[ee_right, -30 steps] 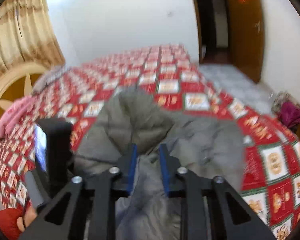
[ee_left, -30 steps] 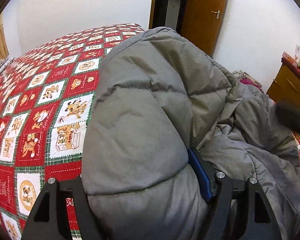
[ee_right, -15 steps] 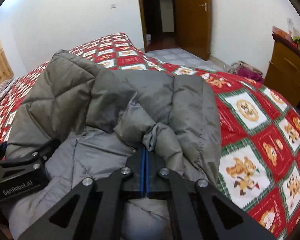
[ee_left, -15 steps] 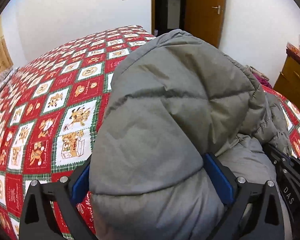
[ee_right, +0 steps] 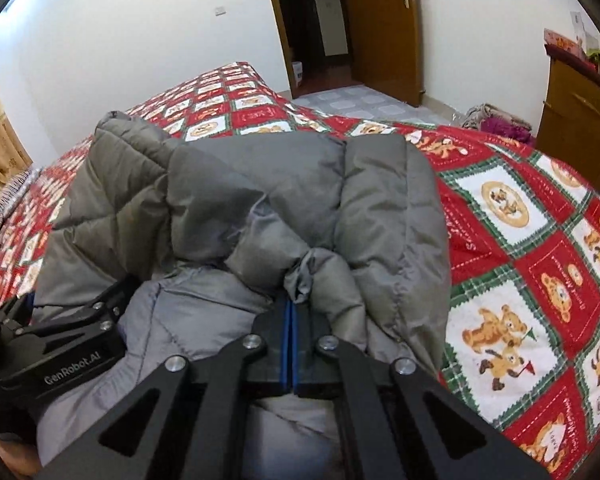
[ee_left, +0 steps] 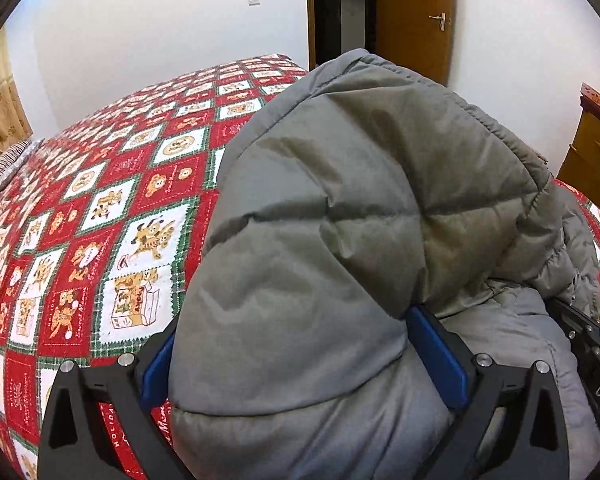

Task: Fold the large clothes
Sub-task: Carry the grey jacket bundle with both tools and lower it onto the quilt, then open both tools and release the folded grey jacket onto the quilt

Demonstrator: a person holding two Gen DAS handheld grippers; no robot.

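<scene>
Jacket (ee_left: 340, 240), big, gray and puffy, lies bunched on the bed (ee_left: 112, 248), at the near edge. Left claw (ee_left: 304, 356) has its blue pads spread wide, with a fat puffy part between them. I cannot tell if it squeezes or just sits around it. Right claw (ee_right: 291, 340) is clenched tight on a small pinch of the gray cloth.

That small pinch could slip out, I think, because the jacket is slick and heavy. The fat part could pop free too.

Red and white bear pictures cover the bed. White walls, a brown door (ee_right: 380, 28) and a wooden cabinet (ee_right: 576, 120) are behind it.
</scene>
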